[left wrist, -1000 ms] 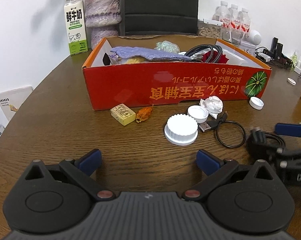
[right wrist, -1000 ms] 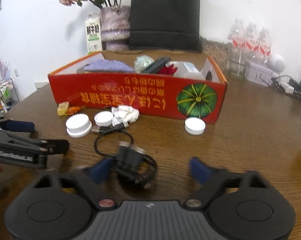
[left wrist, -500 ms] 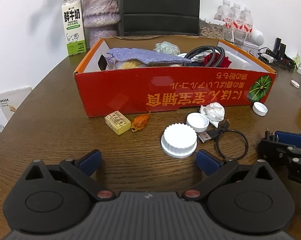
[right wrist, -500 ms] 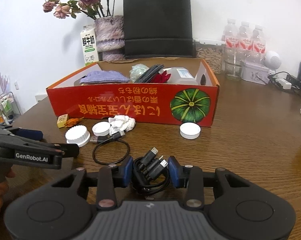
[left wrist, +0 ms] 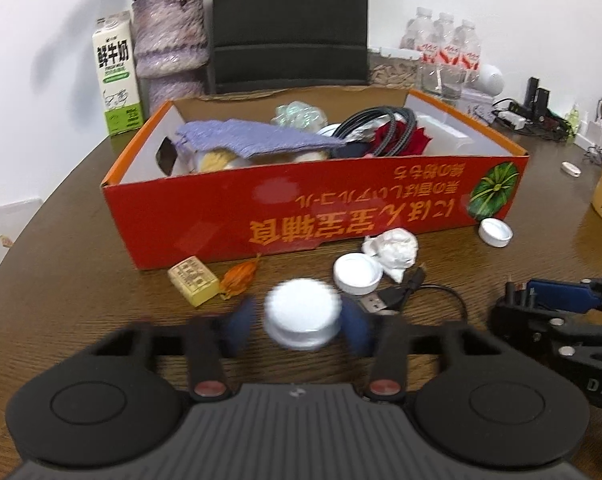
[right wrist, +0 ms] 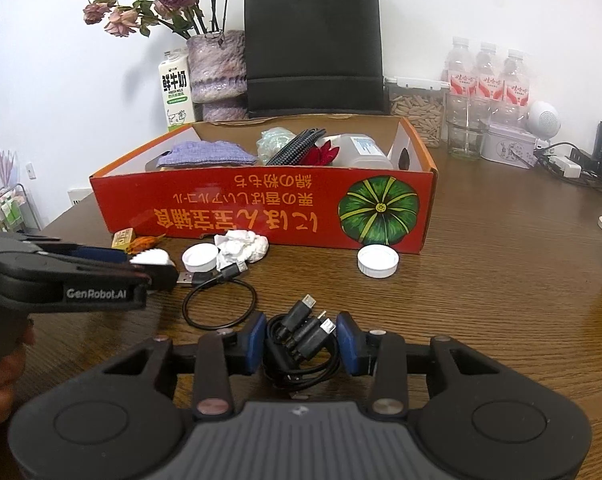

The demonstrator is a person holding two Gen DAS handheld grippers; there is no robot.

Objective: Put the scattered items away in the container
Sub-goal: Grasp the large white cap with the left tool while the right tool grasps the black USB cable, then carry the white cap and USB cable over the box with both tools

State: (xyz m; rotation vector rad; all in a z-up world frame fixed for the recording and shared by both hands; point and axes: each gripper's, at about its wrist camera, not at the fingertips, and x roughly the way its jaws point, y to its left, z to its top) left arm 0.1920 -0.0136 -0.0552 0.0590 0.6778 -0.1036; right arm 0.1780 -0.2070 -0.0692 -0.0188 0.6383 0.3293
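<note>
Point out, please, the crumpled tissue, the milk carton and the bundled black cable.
crumpled tissue (right wrist: 243, 249): right wrist view, middle of the wad.
milk carton (left wrist: 117, 76): left wrist view, printed front face.
bundled black cable (right wrist: 301, 344): right wrist view, coil below the plugs.

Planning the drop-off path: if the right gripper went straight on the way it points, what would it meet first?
Holding the coiled black cable bundle, the right gripper would probably reach bare wooden table, then the red cardboard box's front wall; depth is unclear.

Three white lids (right wrist: 377, 261) lie on the table below the one red box (right wrist: 261, 204). Two black cables (right wrist: 221, 300), one crumpled tissue (right wrist: 243, 247), three water bottles (right wrist: 487, 76) at upper right.
</note>
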